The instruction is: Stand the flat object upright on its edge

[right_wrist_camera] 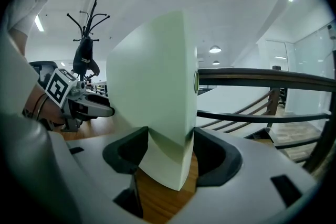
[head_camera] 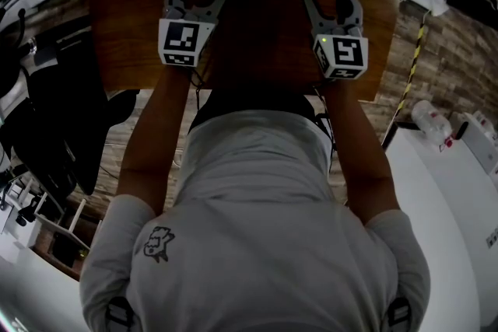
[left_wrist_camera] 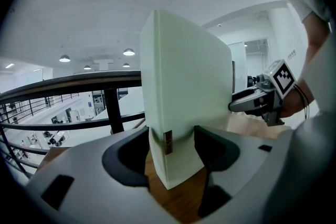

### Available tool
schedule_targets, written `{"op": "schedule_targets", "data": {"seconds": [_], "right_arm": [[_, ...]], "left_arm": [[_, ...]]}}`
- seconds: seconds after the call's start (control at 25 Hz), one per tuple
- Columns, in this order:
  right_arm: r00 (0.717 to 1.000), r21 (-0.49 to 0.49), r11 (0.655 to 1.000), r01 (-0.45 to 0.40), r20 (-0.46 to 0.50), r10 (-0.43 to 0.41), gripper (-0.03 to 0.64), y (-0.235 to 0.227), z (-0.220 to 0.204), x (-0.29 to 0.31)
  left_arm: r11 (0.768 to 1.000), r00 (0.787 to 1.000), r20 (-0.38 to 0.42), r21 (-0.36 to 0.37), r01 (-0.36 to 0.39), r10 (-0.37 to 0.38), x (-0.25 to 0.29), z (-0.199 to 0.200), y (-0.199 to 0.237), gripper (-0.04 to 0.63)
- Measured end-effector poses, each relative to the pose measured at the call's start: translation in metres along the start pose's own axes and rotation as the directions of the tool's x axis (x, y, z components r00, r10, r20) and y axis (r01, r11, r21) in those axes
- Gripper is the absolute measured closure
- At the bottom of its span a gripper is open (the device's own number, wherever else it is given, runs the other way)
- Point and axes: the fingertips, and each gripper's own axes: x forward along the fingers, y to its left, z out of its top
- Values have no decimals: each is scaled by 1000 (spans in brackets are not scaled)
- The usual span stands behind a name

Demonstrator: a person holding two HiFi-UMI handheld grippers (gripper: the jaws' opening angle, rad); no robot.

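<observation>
**L gripper** [left_wrist_camera: 172, 139]: jaws wide apart, released. The near-left corner of the box [left_wrist_camera: 189, 76] sits between them. Pads lie at or just beside its two faces; no clamp evident.

**Box:** pale green, flat, rigid-looking. Pos.: upright on one long edge on the wood table [head_camera: 132, 27]. Its bottom corner meets the wood in both gripper views, and no lean is evident. There is a small brown tab on the corner facing the L gripper.

**R gripper** [right_wrist_camera: 170, 139]: mirror of L. Jaws wide apart, not clenched, w/ the near-right corner of the box between them. Pads lie at or just beside the faces. Whether they bear on it lightly, can't tell.

**Step in hand (est.):** the stand-up itself looks done. This reads as the let-go/steady check, w/ both grippers bracketing the box's ends rather than carrying it.

**Next move, req.:**
- Draw the grippers straight back toward the person, perhaps one at a time w/ the other left as a stop.
- No sideways drag, since a pad catching a corner would twist or tip the box.
- The box is tall on a narrow footing, so it prob. tips easily across its thin side.
- Confirm it stands alone before clearing away.
</observation>
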Motion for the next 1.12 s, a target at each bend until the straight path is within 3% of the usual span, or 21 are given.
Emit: {"op": "schedule_targets", "data": {"seconds": [0.8, 0.96, 1.12], "right_arm": [[999, 32, 999, 24, 23, -25, 373, 3, 16, -38], [999, 44, 998, 35, 35, -37, 373, 9, 28, -56], [997, 28, 999, 29, 68, -31, 377, 20, 50, -76]], "left_arm": [[1000, 999, 40, -21, -21, 22, -38, 21, 2, 315], [999, 997, 69, -27, -26, 27, -59, 37, -1, 344], [999, 993, 117, -32, -32, 35, -84, 59, -4, 447]]}}
